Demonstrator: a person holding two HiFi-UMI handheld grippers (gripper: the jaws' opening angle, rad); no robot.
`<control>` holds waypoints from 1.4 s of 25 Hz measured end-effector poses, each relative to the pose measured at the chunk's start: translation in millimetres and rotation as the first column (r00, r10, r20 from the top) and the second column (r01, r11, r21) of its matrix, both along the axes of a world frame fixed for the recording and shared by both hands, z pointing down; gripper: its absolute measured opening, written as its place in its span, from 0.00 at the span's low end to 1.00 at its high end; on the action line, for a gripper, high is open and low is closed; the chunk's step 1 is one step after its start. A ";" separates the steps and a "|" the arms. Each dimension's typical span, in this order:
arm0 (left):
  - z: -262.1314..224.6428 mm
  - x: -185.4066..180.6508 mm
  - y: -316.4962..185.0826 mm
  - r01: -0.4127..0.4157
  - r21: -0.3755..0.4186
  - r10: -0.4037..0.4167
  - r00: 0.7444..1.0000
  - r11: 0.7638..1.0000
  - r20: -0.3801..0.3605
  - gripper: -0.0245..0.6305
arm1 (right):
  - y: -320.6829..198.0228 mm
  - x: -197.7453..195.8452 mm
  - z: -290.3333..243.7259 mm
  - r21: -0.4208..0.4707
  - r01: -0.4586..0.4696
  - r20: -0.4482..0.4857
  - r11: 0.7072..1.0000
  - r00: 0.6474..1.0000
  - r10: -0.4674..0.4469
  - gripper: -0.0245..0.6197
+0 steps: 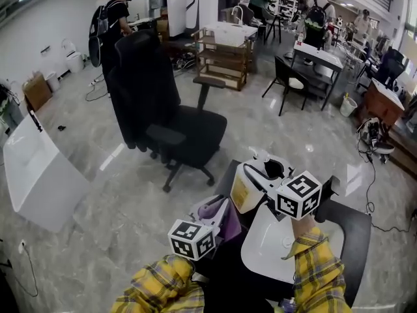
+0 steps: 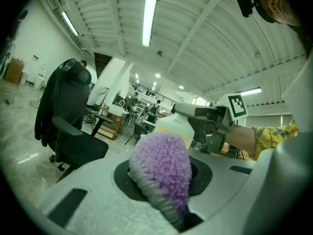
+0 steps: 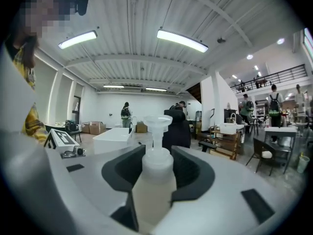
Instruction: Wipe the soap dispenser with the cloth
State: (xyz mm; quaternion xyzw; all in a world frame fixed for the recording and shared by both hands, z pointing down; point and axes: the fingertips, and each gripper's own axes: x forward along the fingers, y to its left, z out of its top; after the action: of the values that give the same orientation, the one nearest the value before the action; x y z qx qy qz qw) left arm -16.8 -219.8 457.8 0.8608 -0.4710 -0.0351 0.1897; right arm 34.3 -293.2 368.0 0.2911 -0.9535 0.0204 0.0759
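Grey marbled floor point(image 1: 98, 194) runs all over a big workshop hall with a white ribbed ceiling point(image 3: 146, 28) and strip lights. A black office chair point(image 1: 169, 122) sits out in the middle, and a black table point(image 1: 355, 237) is right below the person. Both yellow plaid sleeves point(image 1: 316, 269) reach forward, roughly level. Left tongs point(image 1: 218, 217) are pinching a fluffy purple cloth point(image 2: 161, 168). Right tongs point(image 1: 266, 176) are clamped on the translucent white pump soap dispenser point(image 3: 155, 177), held upright in the air just beside the cloth. Can't tell if they touch.
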 end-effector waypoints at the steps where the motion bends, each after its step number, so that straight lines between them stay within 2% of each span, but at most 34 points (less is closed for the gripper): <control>1: 0.0 2.5 -0.7 -0.004 -0.002 0.004 1.000 1.000 -0.004 0.12 | -0.9 1.8 0.7 0.001 -0.028 0.000 1.000 1.000 0.028 0.28; 9: -8.7 6.5 -5.4 -0.023 0.003 0.023 1.000 1.000 -0.021 0.12 | -5.8 6.0 -2.6 0.021 -0.225 0.003 0.974 0.974 0.225 0.28; 15: -14.3 4.3 -8.1 -0.011 0.007 0.011 0.999 1.000 -0.035 0.12 | -4.5 11.1 -2.4 0.032 -0.374 0.007 0.927 0.927 0.374 0.28; 19: -16.8 7.4 -11.0 -0.019 0.012 0.020 0.999 1.000 -0.041 0.12 | -7.2 12.8 0.0 0.017 -0.474 -0.004 0.880 0.881 0.474 0.28; 21: -19.2 9.3 -10.7 -0.027 0.016 0.028 0.999 1.000 -0.041 0.12 | -7.0 11.7 0.4 0.005 -0.493 -0.009 0.870 0.870 0.493 0.28; 22: -21.3 9.8 -10.2 -0.031 0.018 0.032 0.999 0.999 -0.042 0.12 | -6.6 10.6 0.0 -0.009 -0.482 -0.010 0.876 0.876 0.481 0.29; 24: -25.9 9.2 -9.6 -0.035 0.022 0.036 0.998 0.999 -0.044 0.12 | -5.1 7.5 -0.5 -0.050 -0.415 -0.006 0.908 0.910 0.415 0.29; 25: -27.6 8.4 -9.6 -0.036 0.024 0.037 0.998 0.999 -0.047 0.12 | -3.7 6.5 -1.1 -0.065 -0.372 0.002 0.926 0.928 0.373 0.33; 26: -28.8 7.6 -9.5 -0.035 0.026 0.037 0.998 0.999 -0.048 0.12 | -2.0 6.5 -2.3 -0.065 -0.328 0.009 0.942 0.944 0.329 0.39; 30: -30.3 6.3 -7.4 -0.037 0.037 0.039 0.998 0.999 -0.044 0.12 | 9.1 8.3 -3.5 -0.031 -0.102 -0.010 0.994 0.995 0.101 0.41; 32: -31.6 5.2 -5.4 -0.043 0.042 0.045 0.998 0.998 -0.043 0.12 | 15.4 6.9 -4.1 -0.040 0.026 -0.013 0.999 1.000 -0.026 0.41; 35: -35.7 5.0 -1.1 -0.063 0.058 0.066 0.997 0.996 -0.040 0.12 | 21.6 4.8 -5.6 -0.003 0.154 -0.072 0.988 0.985 -0.154 0.41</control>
State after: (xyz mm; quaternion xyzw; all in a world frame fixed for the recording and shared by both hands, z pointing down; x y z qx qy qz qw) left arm -11.8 -220.8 422.1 0.8796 -0.4377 -0.0604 0.1762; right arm 39.0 -271.5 362.5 0.2171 -0.9698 0.0026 0.1112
